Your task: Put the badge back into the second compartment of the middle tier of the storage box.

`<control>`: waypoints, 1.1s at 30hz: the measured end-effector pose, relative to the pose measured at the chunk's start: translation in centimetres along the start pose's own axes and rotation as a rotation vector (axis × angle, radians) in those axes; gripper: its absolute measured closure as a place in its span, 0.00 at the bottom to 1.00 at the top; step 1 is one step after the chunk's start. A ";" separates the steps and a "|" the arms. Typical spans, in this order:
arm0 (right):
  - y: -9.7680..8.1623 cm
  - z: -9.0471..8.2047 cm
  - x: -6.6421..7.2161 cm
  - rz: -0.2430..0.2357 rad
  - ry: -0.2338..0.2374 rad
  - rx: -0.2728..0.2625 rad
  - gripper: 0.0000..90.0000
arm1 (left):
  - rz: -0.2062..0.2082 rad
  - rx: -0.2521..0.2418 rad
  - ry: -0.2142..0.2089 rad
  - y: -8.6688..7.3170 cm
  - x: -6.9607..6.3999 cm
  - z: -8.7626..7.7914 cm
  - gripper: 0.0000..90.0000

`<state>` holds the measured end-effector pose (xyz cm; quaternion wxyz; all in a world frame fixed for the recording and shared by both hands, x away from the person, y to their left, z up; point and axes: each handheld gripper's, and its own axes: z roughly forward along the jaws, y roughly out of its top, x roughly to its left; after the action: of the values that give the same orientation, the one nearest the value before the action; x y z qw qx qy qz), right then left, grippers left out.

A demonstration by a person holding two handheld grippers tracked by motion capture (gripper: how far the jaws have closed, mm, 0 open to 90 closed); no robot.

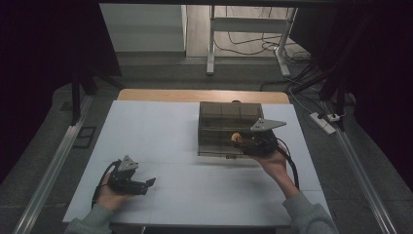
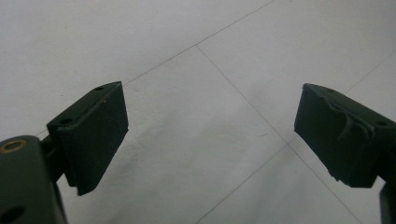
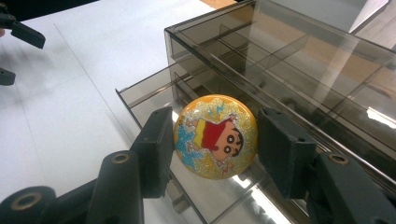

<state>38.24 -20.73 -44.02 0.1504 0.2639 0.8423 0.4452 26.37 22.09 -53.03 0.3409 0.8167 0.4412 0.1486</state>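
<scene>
- High view: right gripper [image 1: 251, 142] at the front edge of the smoked clear drawer organiser [image 1: 221, 117], past table centre toward 2 o'clock, a round cartoon badge [image 1: 236, 137] at its jaws. Left gripper [image 1: 146, 184] idle near 7 o'clock on the white table [image 1: 160, 126], jaws spread, nothing between.
- Left gripper view: jaws wide apart over bare tabletop [image 2: 205, 116]; released, empty.
- Right gripper view: badge [image 3: 215, 136] clamped edge to edge between the pads [image 3: 156, 147], above the pulled-out drawer [image 3: 154, 91], at 11 o'clock from the badge.
- Likely step: dropping the badge into a drawer compartment. Best lowered level, kept clear of the dividers, let go only once low inside.
</scene>
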 end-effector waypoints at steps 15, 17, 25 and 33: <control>0.1 2.3 0.5 -0.025 0.012 0.045 0.53 | 0.001 0.001 0.002 0.0 0.1 0.0 0.11; 0.0 2.5 0.5 -0.027 0.013 0.053 0.53 | 0.001 0.002 0.002 -0.1 0.1 -0.1 0.11; -0.2 3.1 0.6 -0.034 0.004 0.073 0.52 | 0.003 0.001 0.001 -0.1 0.1 -0.1 0.11; -0.2 3.1 0.7 -0.046 -0.003 0.071 0.51 | 0.004 0.001 0.001 -0.1 0.1 -0.1 0.11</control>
<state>39.14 -18.38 -45.87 0.1526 0.2504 0.8631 0.4112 26.34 22.26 -53.04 0.3399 0.8177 0.4399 0.1494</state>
